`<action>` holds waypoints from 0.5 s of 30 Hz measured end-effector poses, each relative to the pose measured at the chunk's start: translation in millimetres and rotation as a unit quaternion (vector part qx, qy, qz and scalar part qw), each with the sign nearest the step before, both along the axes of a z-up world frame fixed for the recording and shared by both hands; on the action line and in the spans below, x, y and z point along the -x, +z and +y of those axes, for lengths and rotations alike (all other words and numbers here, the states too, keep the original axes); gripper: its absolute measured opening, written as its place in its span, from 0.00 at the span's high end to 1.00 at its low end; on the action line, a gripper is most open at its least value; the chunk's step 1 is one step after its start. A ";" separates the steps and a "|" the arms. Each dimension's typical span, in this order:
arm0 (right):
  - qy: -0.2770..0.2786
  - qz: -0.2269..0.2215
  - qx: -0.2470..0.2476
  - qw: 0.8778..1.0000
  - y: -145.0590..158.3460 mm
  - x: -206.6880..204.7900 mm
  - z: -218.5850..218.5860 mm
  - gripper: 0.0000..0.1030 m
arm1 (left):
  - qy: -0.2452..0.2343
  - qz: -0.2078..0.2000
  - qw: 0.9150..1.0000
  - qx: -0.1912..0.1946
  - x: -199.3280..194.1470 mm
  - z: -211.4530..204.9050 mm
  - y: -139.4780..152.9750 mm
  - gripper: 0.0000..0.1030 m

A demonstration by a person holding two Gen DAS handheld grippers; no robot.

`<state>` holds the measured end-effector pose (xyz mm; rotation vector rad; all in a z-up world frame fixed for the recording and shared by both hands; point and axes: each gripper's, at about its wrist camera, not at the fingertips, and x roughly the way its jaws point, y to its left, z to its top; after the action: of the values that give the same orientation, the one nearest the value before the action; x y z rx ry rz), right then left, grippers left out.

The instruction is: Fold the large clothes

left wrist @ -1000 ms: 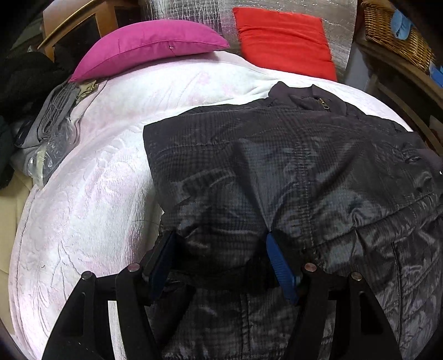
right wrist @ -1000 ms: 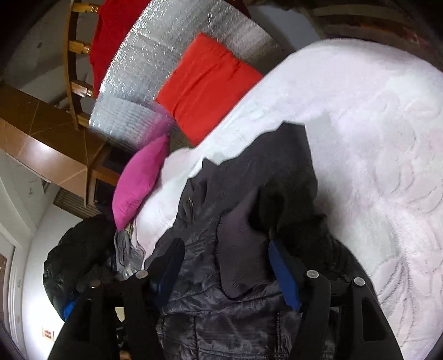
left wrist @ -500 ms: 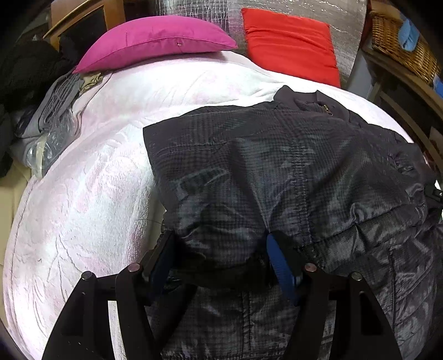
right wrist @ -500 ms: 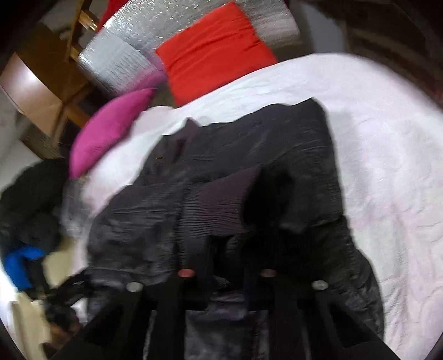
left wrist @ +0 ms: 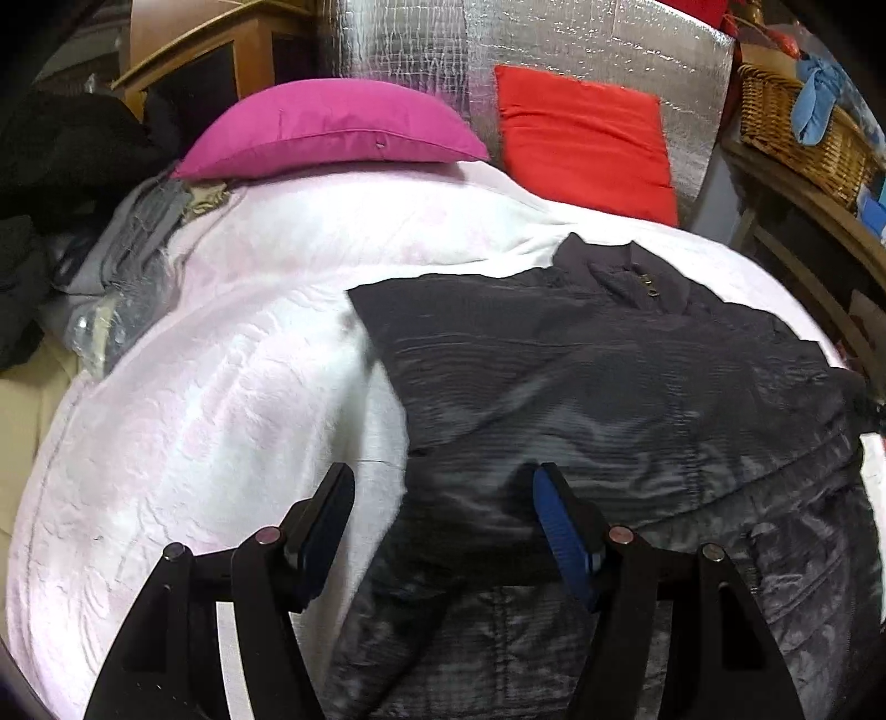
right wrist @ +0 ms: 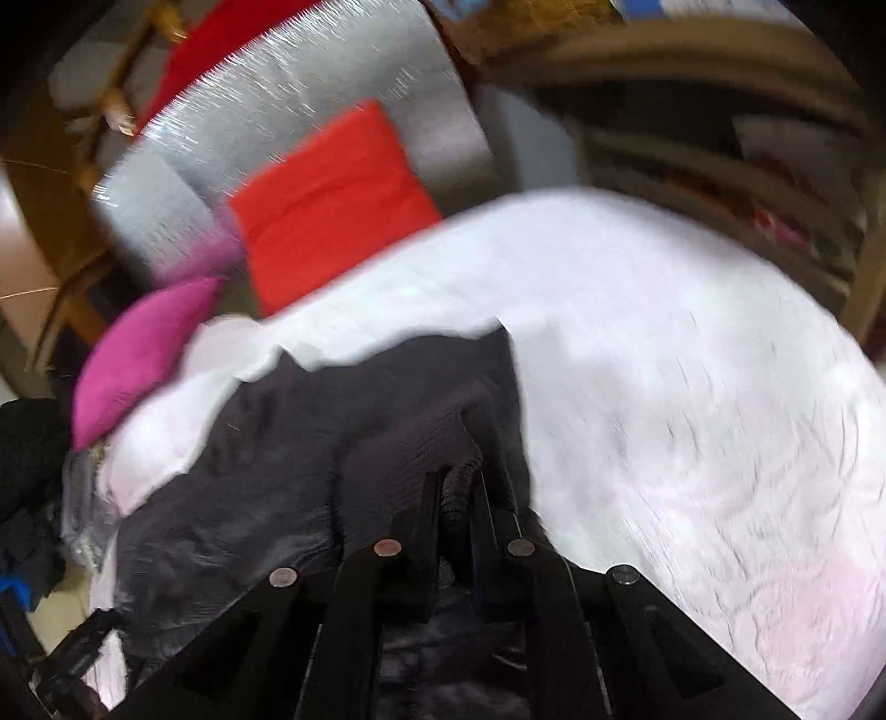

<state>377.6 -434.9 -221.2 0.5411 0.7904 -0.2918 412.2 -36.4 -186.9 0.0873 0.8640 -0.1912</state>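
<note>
A dark grey quilted jacket (left wrist: 609,399) lies spread on a white-pink bedspread (left wrist: 221,399), its collar and zipper pull toward the pillows. My left gripper (left wrist: 440,498) is open above the jacket's near left edge, its fingers apart and holding nothing. In the right wrist view, which is blurred, the jacket (right wrist: 277,476) lies to the left on the bedspread (right wrist: 692,415). My right gripper (right wrist: 457,493) is shut on a ribbed knit cuff of the jacket's sleeve.
A magenta pillow (left wrist: 326,133) and a red cushion (left wrist: 581,138) lie at the head of the bed against a silver foil panel (left wrist: 554,39). Grey clothes (left wrist: 122,260) and dark garments are piled at the left. A wicker basket (left wrist: 797,133) stands on a wooden shelf at the right.
My left gripper has lifted off the jacket fold and drawn back. My right gripper has closed on the sleeve cuff and swung, with the view blurred by motion.
</note>
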 end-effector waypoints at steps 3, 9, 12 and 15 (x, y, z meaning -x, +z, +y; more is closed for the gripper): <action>0.001 0.033 -0.015 0.999 -17.1 0.6 -5.1 0.92 | -0.011 0.046 0.999 -0.024 -8.2 -7.0 -24.1 0.34; -0.003 0.046 -0.101 0.994 -24.6 11.7 -26.7 0.89 | -0.014 0.080 0.997 -0.016 -12.4 -5.8 -34.1 0.32; -0.015 0.024 -0.170 0.985 -15.8 25.8 -42.1 0.86 | -0.015 0.060 0.998 -0.010 -10.3 -2.1 -18.9 0.32; -0.031 -0.030 -0.149 0.988 9.3 42.6 -49.1 0.83 | -0.022 0.024 0.999 0.008 -5.9 -0.3 2.3 0.32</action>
<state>335.0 -484.1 -211.9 0.8529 0.7646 -0.2151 418.0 -36.8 -184.5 0.0864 0.9078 -0.2420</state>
